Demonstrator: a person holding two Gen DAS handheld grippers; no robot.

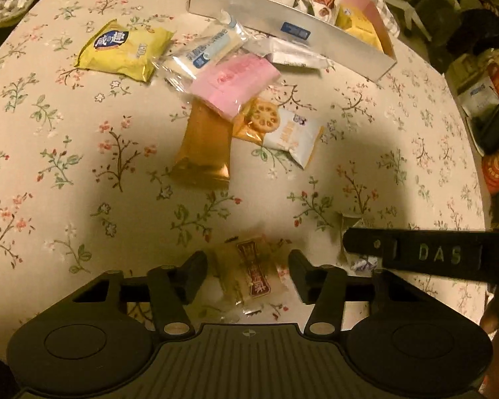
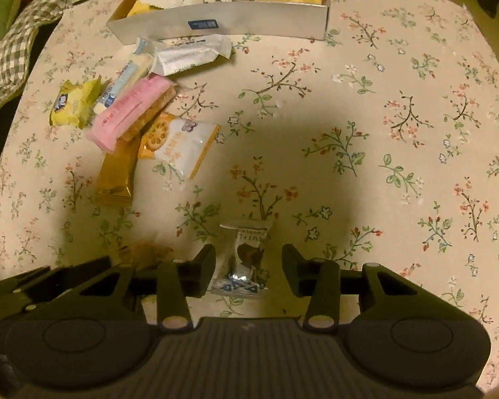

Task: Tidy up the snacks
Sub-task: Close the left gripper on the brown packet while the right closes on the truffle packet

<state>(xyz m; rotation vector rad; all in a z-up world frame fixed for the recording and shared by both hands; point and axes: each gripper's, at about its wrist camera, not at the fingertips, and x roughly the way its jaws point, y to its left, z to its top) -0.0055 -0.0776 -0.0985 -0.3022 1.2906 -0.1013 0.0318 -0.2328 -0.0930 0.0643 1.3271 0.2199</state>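
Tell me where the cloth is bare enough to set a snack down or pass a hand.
Bare cloth runs from the box down the right gripper's right side. A smaller bare patch lies left of the gold packet. The pile by the pink packet in front of the box is crowded.

Both grippers point steeply down, side by side. The left gripper (image 1: 248,274) has its jaws partly apart, a gap showing on each side between the pads and what lies between them. The right gripper (image 2: 248,271) stands likewise, jaws partly apart, pads not pressing. From the left wrist, the right gripper's finger (image 1: 415,254) reaches in just right of the left gripper's right fingertip
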